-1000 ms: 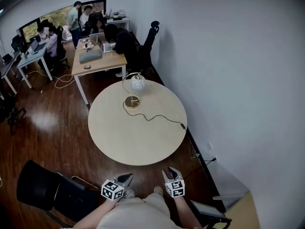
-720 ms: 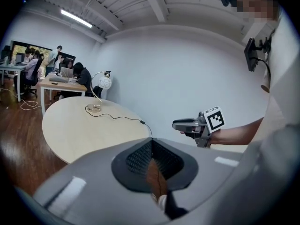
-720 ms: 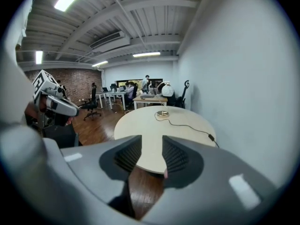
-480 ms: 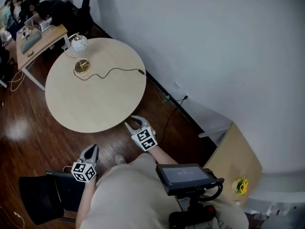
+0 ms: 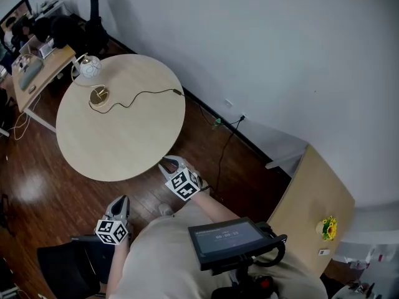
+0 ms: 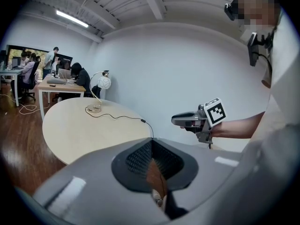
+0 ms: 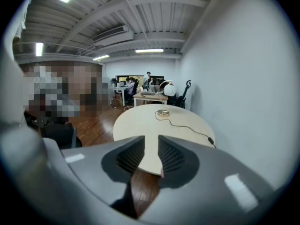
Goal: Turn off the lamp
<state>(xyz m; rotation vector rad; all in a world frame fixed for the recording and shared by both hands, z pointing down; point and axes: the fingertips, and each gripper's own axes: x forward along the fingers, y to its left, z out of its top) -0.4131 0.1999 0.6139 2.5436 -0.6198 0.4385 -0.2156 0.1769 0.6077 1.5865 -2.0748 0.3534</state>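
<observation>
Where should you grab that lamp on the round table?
Probably the thin curved stem, above the flat gold base. It is slim enough for jaws; the white ball shade looks too round and wide, and the base lies flat on the table. Come from the near side, level, clear of the cord trailing toward the wall.

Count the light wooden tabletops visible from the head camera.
3. The round light wooden table sits centre-left; the rectangular wooden desk stands beyond it at the upper-left edge; the squared wooden top bearing yellow flowers is at lower right. Others may be hidden.
</observation>
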